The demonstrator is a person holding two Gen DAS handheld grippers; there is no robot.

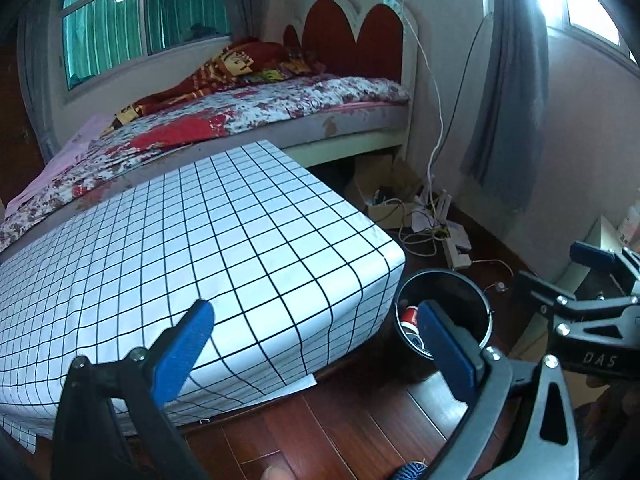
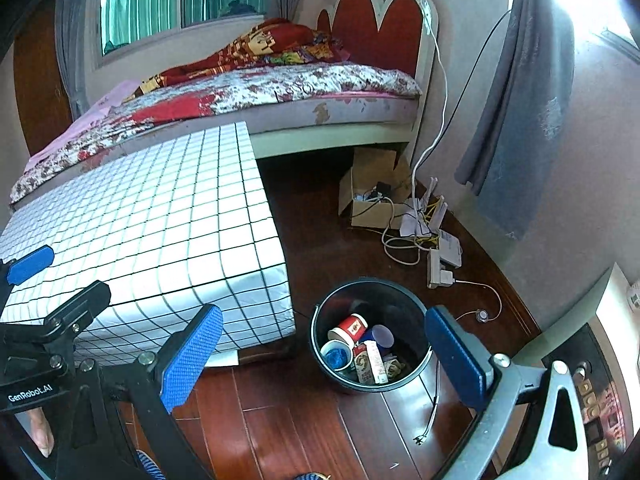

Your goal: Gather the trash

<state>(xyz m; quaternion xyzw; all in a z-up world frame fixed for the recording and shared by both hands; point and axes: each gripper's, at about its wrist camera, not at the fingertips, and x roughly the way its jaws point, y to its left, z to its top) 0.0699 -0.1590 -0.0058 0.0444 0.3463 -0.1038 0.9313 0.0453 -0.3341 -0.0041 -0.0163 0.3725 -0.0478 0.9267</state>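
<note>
Both grippers are hanging over the wooden floor (image 2: 304, 420) with nothing in them: the left gripper (image 1: 316, 336) is holding its blue fingers (image 1: 188, 340) spread wide, and the right gripper (image 2: 324, 352) is doing the same, framing the black bin (image 2: 408, 304) between its pads. The bin is standing on the floor just beside the corner of the low table under a checked cloth (image 2: 160, 216), and the trash is already lying inside it: a red paper cup (image 2: 352, 326) on its side, a small carton (image 2: 370, 362), a blue-lined tub (image 2: 336, 356) and some crumpled scraps. I would judge all of it light and easily crushed, the cup and tub thin-walled and a bit slick, so a gentle pinch across a rim or the carton's narrow sides is looking like the sensible hold; the bin itself seems stiff and light, best taken at its rim. The checked cloth is showing no litter that I can make out. Near the wall a cardboard box (image 2: 368, 196), a tangle of white cables (image 2: 404, 240) and a power strip (image 2: 438, 268) are lying well apart from the bin, and a thin wire (image 2: 434, 408) is trailing across the boards close to the bin's right side, which could be snagging a gripper reaching low there. The bed (image 1: 248, 112) is standing behind the table.
</note>
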